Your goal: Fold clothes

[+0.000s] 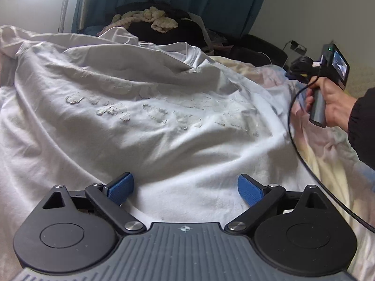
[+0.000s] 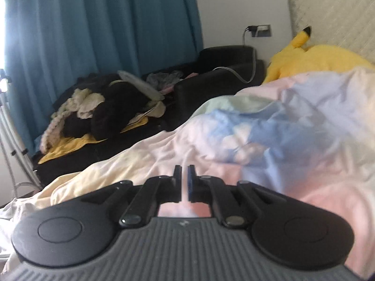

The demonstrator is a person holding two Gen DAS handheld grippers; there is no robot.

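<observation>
Two tools are at work over a bed. The left tool [image 1: 185, 190] has its blue pads [image 1: 121, 187] spread wide, with nothing between them; it points downward at the white T-shirt [image 1: 145, 121], which lies spread and wrinkled on the bed, filling the middle of the left wrist view, its cracked print showing across the chest and its collar up at about 12 o'clock. The pads hover just above the shirt's near hem; whether they touch the cloth I cannot tell.

The right tool [image 2: 184, 183] has its fingers drawn almost together, leaving only a narrow slit, and nothing is pinched there. It hangs above the pastel duvet [image 2: 269, 126], pink, blue and cream, clear of the shirt. In the left wrist view the person's right hand [image 1: 328, 103] shows at 3 o'clock, wrapped around the handle of that tool, dark sleeve [image 1: 363, 126] behind it and a black cable [image 1: 304, 159] looping down over the bed.

A yellow plush toy [image 2: 311, 61] lies at 1 o'clock in the right wrist view, a teal curtain [image 2: 103, 23] at 11.
</observation>
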